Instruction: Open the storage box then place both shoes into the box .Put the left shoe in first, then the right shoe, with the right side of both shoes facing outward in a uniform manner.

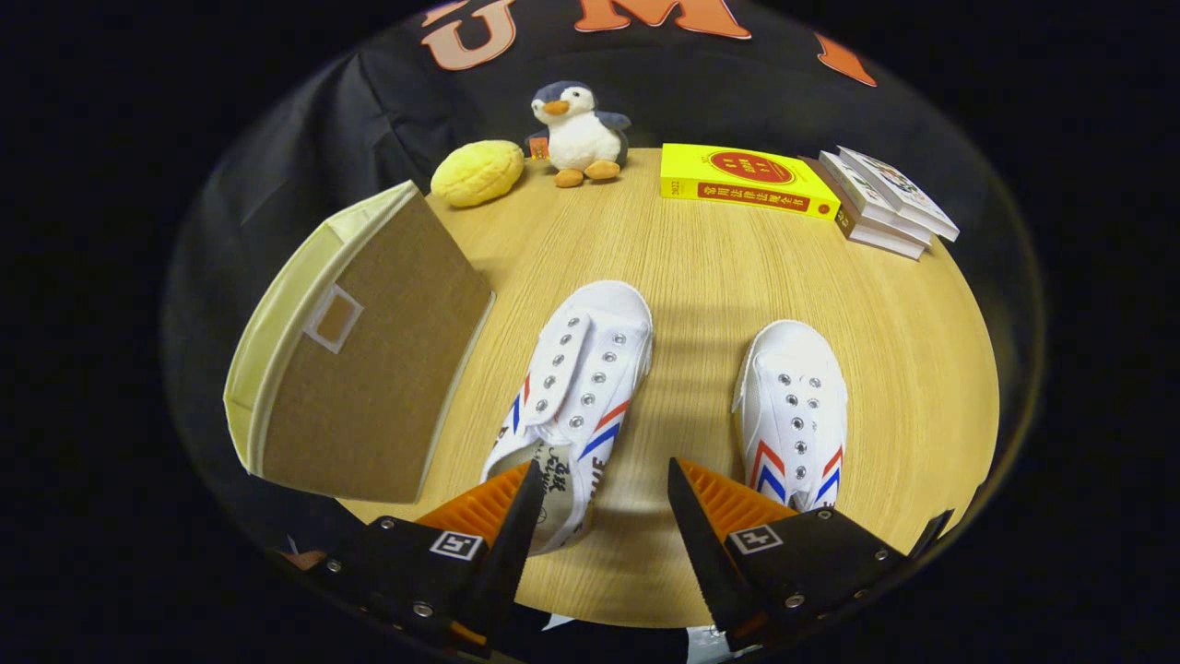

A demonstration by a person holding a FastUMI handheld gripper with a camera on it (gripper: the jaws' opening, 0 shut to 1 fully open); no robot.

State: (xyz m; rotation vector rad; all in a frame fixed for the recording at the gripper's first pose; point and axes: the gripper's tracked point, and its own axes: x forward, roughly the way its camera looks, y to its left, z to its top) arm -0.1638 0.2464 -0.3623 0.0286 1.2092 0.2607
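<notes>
Gripper (599,484) spread open above two white shoes on a round wooden table (701,267).

At the left a cream fabric storage box with a brown lid (369,350) is seen closed, just beside the white canvas shoe with red and blue stripes (576,387), whose heel lies at the left finger. The second white canvas shoe (795,410) lies beyond the right finger. Nothing is held between the fingers. Farther back a yellow bun-shaped toy (477,172), a plush penguin (579,134), a yellow book (742,180) and stacked white books (885,203) are placed.

Hand-held gripper (599,480) tilted downward, fingers spread wide apart, gripping nothing.
</notes>
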